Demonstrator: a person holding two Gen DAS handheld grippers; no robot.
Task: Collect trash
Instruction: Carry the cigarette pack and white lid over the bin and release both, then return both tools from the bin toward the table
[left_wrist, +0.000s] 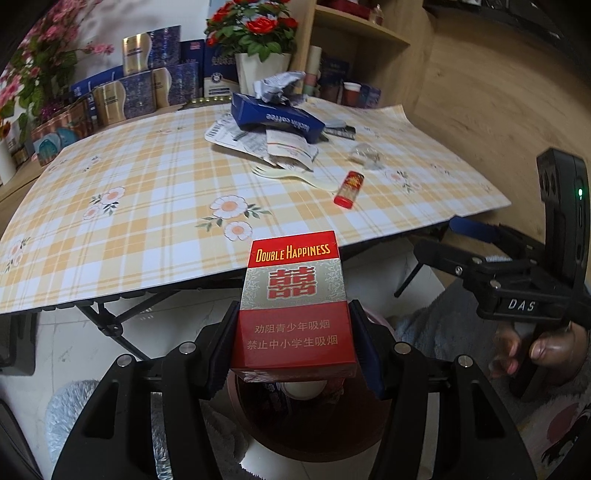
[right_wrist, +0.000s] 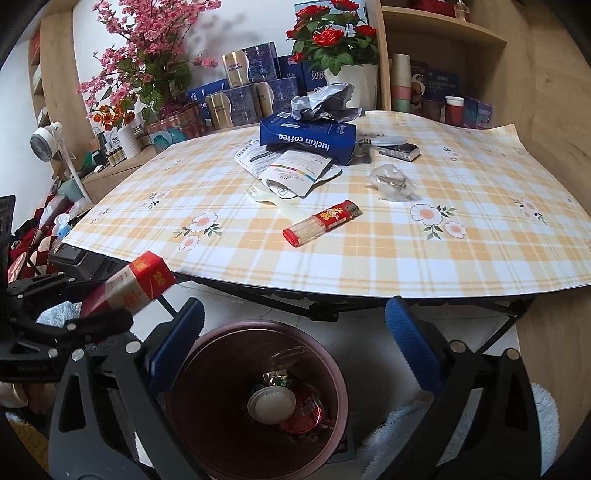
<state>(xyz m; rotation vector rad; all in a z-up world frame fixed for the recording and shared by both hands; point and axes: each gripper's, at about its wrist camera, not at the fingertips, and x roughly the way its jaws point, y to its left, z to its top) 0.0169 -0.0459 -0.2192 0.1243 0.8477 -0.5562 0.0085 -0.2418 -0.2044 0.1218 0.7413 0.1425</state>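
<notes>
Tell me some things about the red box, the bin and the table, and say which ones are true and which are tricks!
1. The left gripper is clamped on the red cigarette pack. True.
2. The right gripper is squeezing the toothpick tube. False: its jaws stand wide open with nothing between them, and the tube lies on the table.
3. The dark red bin under the table's edge is empty. False: a white lid and other scraps lie at the bottom.
4. A blue coffee box sits on papers on the table. True.
5. The plastic fork is in the bin. False: it lies on the table, near the papers.
</notes>
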